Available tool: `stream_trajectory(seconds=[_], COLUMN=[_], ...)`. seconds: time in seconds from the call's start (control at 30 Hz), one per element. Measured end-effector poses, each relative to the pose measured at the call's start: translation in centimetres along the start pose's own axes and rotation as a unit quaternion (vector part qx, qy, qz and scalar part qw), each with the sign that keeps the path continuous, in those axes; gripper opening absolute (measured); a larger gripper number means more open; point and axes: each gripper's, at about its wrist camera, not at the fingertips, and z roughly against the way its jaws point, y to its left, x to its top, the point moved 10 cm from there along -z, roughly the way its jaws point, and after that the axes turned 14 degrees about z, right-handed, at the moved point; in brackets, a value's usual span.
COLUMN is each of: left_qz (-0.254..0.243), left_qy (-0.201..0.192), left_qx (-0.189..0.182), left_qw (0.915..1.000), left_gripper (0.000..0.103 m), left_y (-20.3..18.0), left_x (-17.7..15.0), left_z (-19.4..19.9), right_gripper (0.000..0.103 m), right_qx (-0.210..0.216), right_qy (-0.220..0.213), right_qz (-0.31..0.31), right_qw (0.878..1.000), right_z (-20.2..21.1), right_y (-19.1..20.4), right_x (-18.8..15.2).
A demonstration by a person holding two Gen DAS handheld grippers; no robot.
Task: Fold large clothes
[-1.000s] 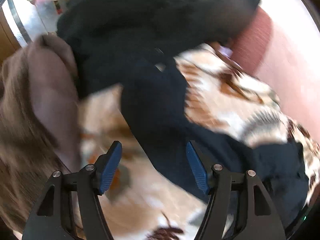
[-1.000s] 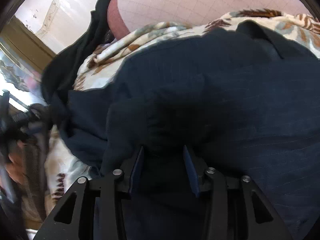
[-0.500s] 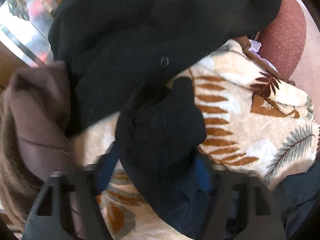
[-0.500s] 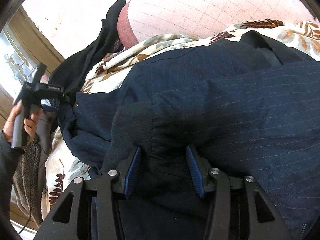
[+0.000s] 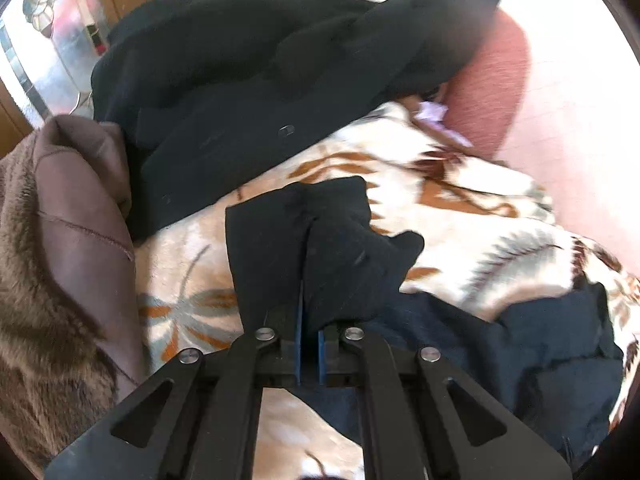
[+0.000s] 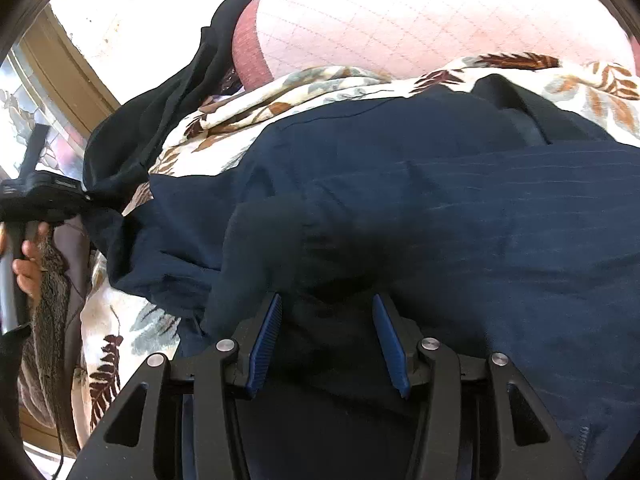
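A dark navy pinstriped garment (image 6: 440, 200) lies spread over a leaf-patterned blanket (image 6: 320, 92). My right gripper (image 6: 328, 340) is shut on a thick bunched fold of it, and the cloth fills the gap between the blue pads. In the left wrist view the garment's body (image 5: 520, 344) lies at lower right. One dark end of it (image 5: 320, 240) runs up from my left gripper (image 5: 309, 320), which is shut on that cloth, its pads almost together. At the far left of the right wrist view a person's hand (image 6: 26, 272) holds the left gripper's handle.
A black coat (image 5: 260, 80) is heaped at the back. To the left lies a brown fur-lined coat (image 5: 60, 240). Beyond the blanket (image 5: 460, 220) stand a red cushion (image 5: 492, 92), pale pink tiled floor (image 6: 400, 28) and a window (image 5: 48, 40).
My left gripper, open a second ago, has closed on the dark cloth end and shifted across the blanket. The right gripper keeps its hold and has barely moved.
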Motion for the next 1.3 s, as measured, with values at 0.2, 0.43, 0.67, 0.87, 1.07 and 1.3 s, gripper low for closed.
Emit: stream_trajectory(seconds=[0.2,0.43,0.67,0.87,1.07,1.3], left_qz=[-0.031,-0.055,-0.084,-0.115,-0.151,-0.178], left_qy=[-0.012,0.003,0.022,0.048,0.123,0.151], left_qx=[-0.044,-0.08,-0.123,-0.16,-0.167,-0.153], left_qw=[0.9985,0.9953,0.9886,0.9791,0.9666,0.9603], left_gripper=[0.003,0.003,0.003,0.003,0.003,0.01], left_y=[-4.1,-10.8,-17.2,-23.0,-27.0,-26.3], left_x=[-3.5,-7.9,-13.5,-19.2,-27.7,-31.1], left_z=[4.4,7.0,10.2,11.9,8.3,5.1], right_gripper=[0.049,0.049,0.049,0.049,0.05,0.05], right_qx=[-0.009,-0.023,-0.061,-0.093,-0.067,-0.045], right_qy=[-0.006,-0.012,-0.026,-0.028,-0.031,-0.061], right_qz=[0.0,0.001,-0.019,-0.077,-0.153,-0.171], right_qw=[1.0,1.0,0.998,0.992,0.986,0.982], right_z=[2.5,6.3,10.5,12.4,11.6,12.6], right_y=[-1.0,-3.2,-7.6,-12.6,-15.8,-16.2], right_x=[-0.9,-2.7,-4.6,-7.6,-11.9,-11.9])
